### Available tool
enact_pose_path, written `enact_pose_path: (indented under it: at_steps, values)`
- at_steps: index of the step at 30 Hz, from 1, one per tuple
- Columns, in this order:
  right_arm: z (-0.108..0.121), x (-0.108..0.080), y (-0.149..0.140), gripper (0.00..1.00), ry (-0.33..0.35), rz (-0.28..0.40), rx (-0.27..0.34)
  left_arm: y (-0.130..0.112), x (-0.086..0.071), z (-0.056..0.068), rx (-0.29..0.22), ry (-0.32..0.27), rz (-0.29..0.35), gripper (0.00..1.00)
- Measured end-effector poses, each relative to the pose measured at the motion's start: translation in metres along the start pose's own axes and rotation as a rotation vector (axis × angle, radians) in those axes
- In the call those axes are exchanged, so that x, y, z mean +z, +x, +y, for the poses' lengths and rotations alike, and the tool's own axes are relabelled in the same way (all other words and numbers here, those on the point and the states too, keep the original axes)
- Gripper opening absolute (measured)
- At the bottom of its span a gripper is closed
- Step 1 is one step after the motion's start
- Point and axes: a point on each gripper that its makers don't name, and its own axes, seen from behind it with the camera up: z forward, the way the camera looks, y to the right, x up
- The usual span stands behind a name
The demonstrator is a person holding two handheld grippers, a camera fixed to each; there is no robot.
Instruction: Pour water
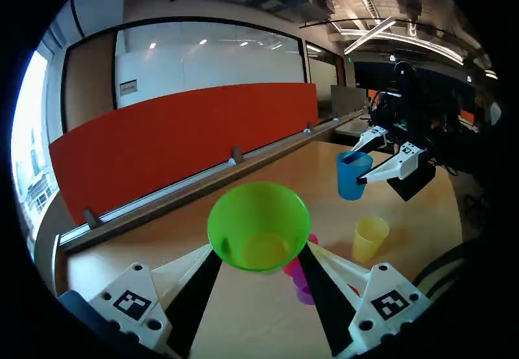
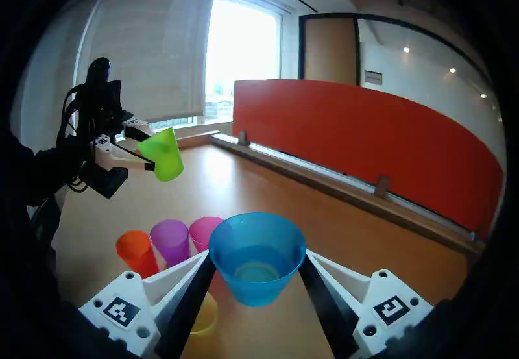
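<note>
My left gripper (image 1: 259, 255) is shut on a green cup (image 1: 258, 225), held above the wooden table (image 1: 272, 320) with its mouth tipped toward the camera. In the right gripper view that same green cup (image 2: 161, 154) hangs at the far left, tilted, in the other gripper (image 2: 139, 148). My right gripper (image 2: 256, 268) is shut on a blue cup (image 2: 257, 257) with a little water in its bottom. In the left gripper view the blue cup (image 1: 352, 174) is held upright at the far right by the other gripper (image 1: 383, 158).
A yellow cup (image 1: 370, 237) stands on the table below the blue one. Orange (image 2: 136, 252), purple (image 2: 170, 240) and pink (image 2: 205, 231) cups stand in a row, with the yellow cup (image 2: 206, 315) nearer. A red partition (image 1: 181, 135) runs along the table's far edge.
</note>
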Motion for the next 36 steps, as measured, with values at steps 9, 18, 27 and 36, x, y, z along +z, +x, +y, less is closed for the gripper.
enact_pose_path:
  at_steps: [9,18,27,36]
  values:
    - [-0.006,-0.010,0.008,0.89,-0.007,0.015,0.003,0.013,-0.013,0.007,-0.017,-0.002,0.045,0.80]
    - [-0.012,-0.021,0.016,0.89,-0.009,0.032,0.003,0.018,-0.018,0.016,-0.037,-0.010,0.069,0.81]
    - [-0.017,-0.032,0.024,0.89,-0.014,0.046,-0.010,0.022,-0.025,0.025,-0.036,-0.017,0.094,0.81]
    - [-0.022,-0.037,0.027,0.89,-0.012,0.058,-0.017,0.026,-0.030,0.028,-0.041,-0.007,0.116,0.81]
